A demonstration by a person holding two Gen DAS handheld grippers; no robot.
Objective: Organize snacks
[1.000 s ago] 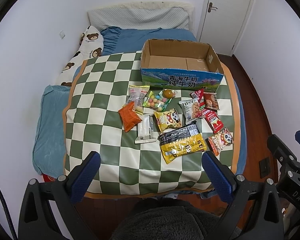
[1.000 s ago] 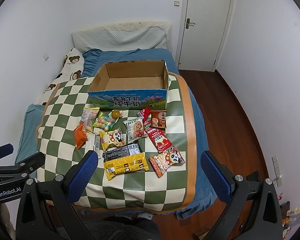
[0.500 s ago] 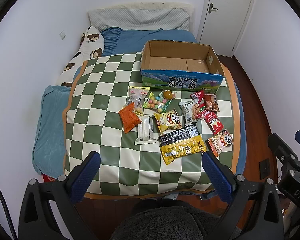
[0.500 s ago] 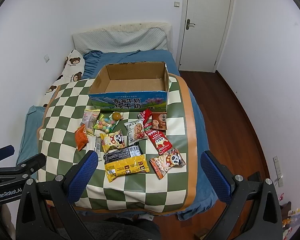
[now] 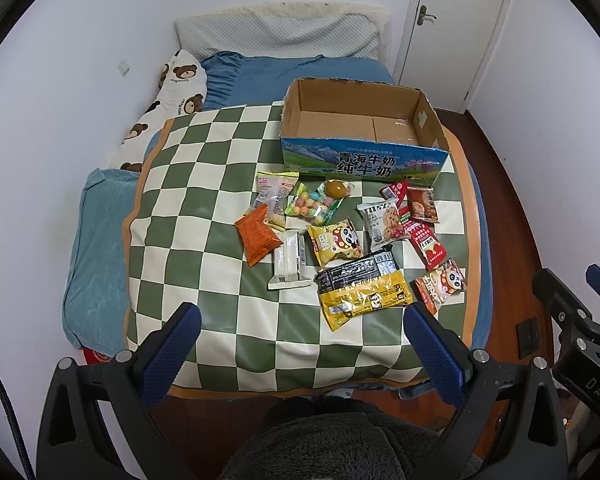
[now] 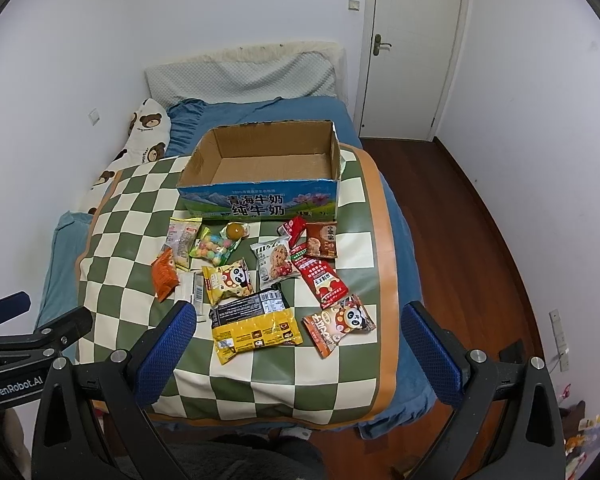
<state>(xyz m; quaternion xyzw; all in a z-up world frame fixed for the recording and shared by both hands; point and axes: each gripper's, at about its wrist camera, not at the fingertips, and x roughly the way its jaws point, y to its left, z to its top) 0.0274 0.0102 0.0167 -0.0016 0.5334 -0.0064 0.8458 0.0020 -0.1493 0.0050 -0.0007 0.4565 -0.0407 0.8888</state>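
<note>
Near the checkered blanket's (image 5: 204, 184) front edge, wide-spread, empty left gripper (image 5: 300, 346) and right gripper (image 6: 298, 350); snack packets (image 5: 352, 236) before an empty cardboard box (image 5: 364, 160).

Wide bare stretch of checkered mat (image 5: 188, 208) along the bed's left edge, open all the way up to the cardboard box (image 5: 360, 160). Clear band too along the near edge, below the yellow-and-black packet (image 5: 362, 290). Snacks crowded tight, touching and overlapping, between box front and near edge toward the right. Box open-topped and bare inside, reachable from above.
</note>
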